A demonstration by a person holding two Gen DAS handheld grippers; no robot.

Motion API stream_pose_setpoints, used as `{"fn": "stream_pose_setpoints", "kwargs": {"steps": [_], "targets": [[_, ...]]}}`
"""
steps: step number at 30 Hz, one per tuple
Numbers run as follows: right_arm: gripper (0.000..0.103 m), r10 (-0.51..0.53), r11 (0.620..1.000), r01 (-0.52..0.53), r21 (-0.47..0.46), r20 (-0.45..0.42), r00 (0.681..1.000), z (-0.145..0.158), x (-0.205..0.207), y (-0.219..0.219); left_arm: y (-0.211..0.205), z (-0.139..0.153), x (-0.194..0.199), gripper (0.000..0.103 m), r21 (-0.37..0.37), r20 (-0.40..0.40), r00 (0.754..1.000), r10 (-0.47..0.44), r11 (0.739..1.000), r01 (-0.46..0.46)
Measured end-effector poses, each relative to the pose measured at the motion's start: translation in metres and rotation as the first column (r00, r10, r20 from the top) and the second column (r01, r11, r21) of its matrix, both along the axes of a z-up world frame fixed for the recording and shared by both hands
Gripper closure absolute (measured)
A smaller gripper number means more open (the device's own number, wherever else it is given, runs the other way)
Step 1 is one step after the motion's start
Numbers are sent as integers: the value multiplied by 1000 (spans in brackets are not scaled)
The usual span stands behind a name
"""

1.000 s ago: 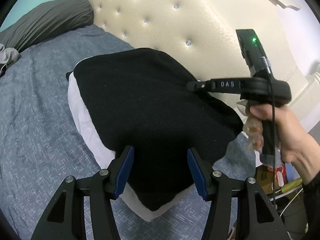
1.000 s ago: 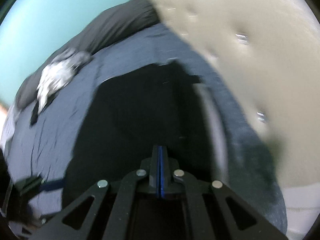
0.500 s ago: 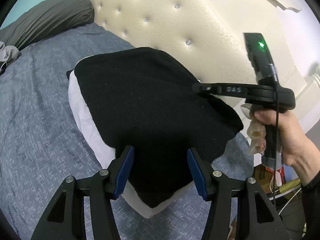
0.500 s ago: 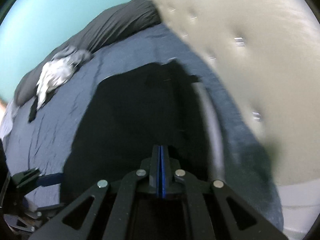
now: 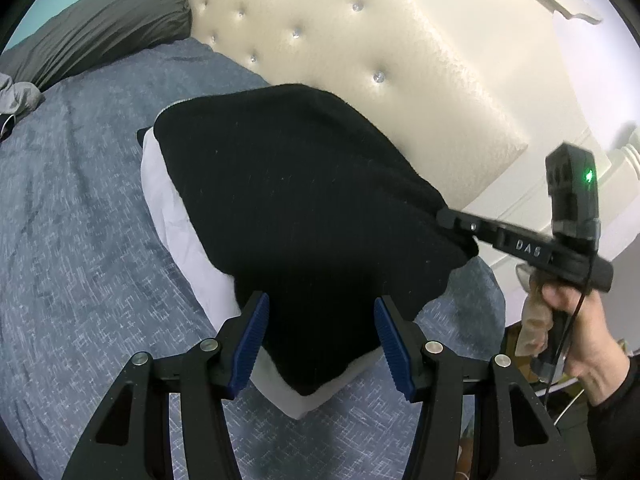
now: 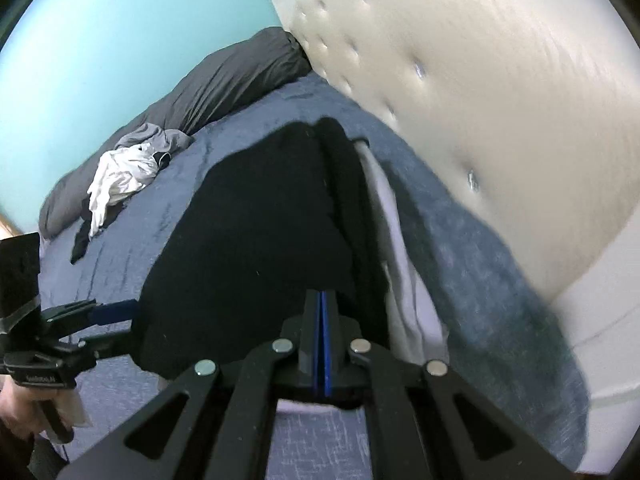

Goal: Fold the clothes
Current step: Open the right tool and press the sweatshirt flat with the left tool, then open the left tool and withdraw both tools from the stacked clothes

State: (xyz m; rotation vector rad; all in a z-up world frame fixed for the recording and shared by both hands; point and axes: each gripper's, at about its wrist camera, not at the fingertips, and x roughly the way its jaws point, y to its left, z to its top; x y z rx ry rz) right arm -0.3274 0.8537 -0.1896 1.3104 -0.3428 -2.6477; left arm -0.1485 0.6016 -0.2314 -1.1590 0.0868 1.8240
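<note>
Fingers left (image 5: 320,338): spread above black garment (image 5: 304,208) | fingers right (image 6: 322,344): pressed together, pinching garment edge

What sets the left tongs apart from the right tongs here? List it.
1. The left tongs stand wide open, blue pads apart; the right tongs are pressed shut.
2. The left tongs hold nothing, with the black garment showing between them; the right tongs pinch the garment's edge near the tufted headboard.

Shared: both are black with blue pads, hand-held, over the same garment on the bed.
</note>
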Motion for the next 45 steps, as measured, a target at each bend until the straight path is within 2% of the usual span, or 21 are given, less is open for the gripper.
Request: {"fn": "stream_pose_setpoints", "kwargs": {"steps": [5, 6, 11, 15, 21, 30, 45], "targets": [[103, -15, 999, 16, -43, 18, 1000, -21, 8, 0, -3, -10, 4, 45, -14, 4, 1000, 21, 1000, -21], [103, -24, 998, 25, -64, 16, 1000, -20, 9, 2, -5, -10, 6, 45, -14, 2, 1000, 23, 1000, -23], [103, -28, 999, 26, -45, -49, 998, 3, 17, -6, -8, -4, 5, 45, -11, 3, 999, 37, 999, -37], [103, -29, 999, 29, -33, -5, 1000, -14, 20, -10, -3, -10, 6, 45, -24, -7, 999, 36, 999, -36], [103, -59, 996, 59, -71, 4, 998, -33, 23, -8, -3, -17, 12, 45, -32, -28, 999, 36, 999, -36], [103, -90, 991, 82, -102, -81, 993, 11, 46, -8, -9, 5, 11, 45, -23, -27, 998, 58, 998, -59], [102, -133, 991, 130, -36, -126, 983, 64, 96, -45, -42, 54, 34, 45, 14, -74, 994, 80, 997, -79]]}}
